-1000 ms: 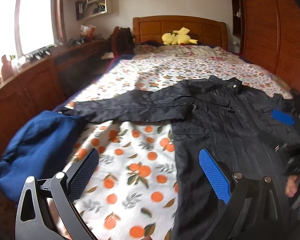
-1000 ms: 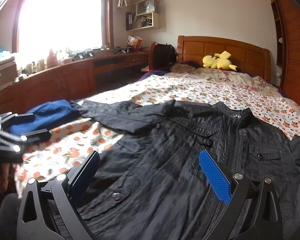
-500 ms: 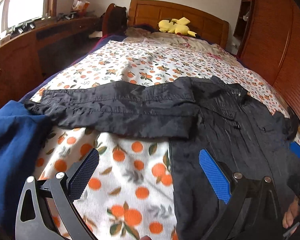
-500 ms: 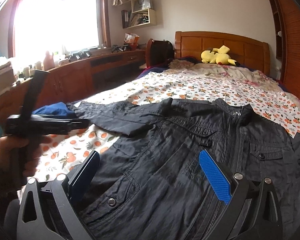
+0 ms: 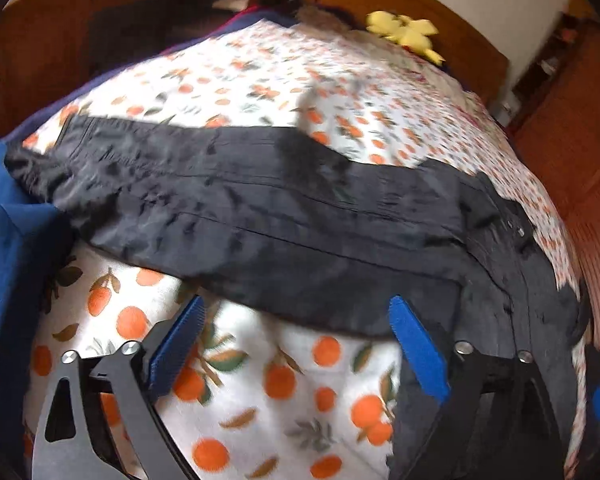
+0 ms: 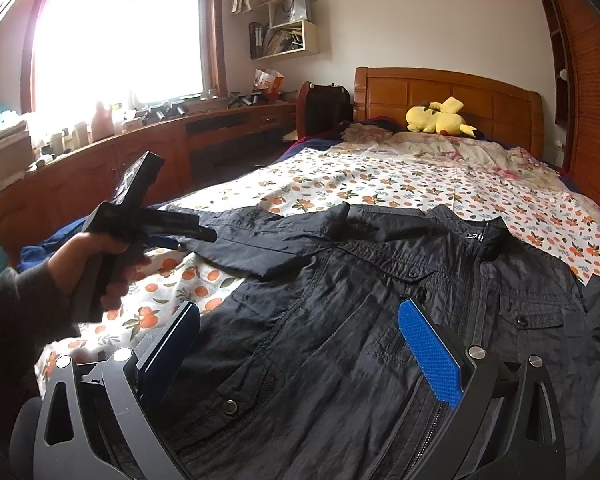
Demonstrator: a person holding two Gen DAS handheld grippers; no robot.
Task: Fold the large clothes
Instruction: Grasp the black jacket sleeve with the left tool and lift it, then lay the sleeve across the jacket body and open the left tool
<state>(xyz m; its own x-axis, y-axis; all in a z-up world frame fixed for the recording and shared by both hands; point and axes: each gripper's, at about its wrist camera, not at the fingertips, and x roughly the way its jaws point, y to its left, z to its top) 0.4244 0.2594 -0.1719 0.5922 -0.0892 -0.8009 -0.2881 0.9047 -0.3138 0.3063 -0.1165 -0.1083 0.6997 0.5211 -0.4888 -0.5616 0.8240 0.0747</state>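
Black jacket (image 6: 380,320) lies flat on the bed (image 6: 420,176) — collar toward the headboard (image 6: 440,88), 1 sleeve (image 5: 240,200) stretched sideways. Left hand-held gripper (image 5: 296,344), jaws just narrowing yet empty, hovers by that sleeve; right hand-held gripper (image 6: 300,344) released.

Bed (image 6: 380,168): head half left bare, open to passage. Foot half is covered by black jacket (image 6: 380,320); its sleeve (image 5: 220,200) is stretched toward left edge, where blue garment (image 5: 4,260) is heaped. Plush toy (image 6: 440,120) is set at headboard.

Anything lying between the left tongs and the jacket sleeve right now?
Nothing but bare orange-print bedsheet, as the left wrist view shows. The open left tongs, whose jaws have just been closing slightly, hover short of the black jacket sleeve.
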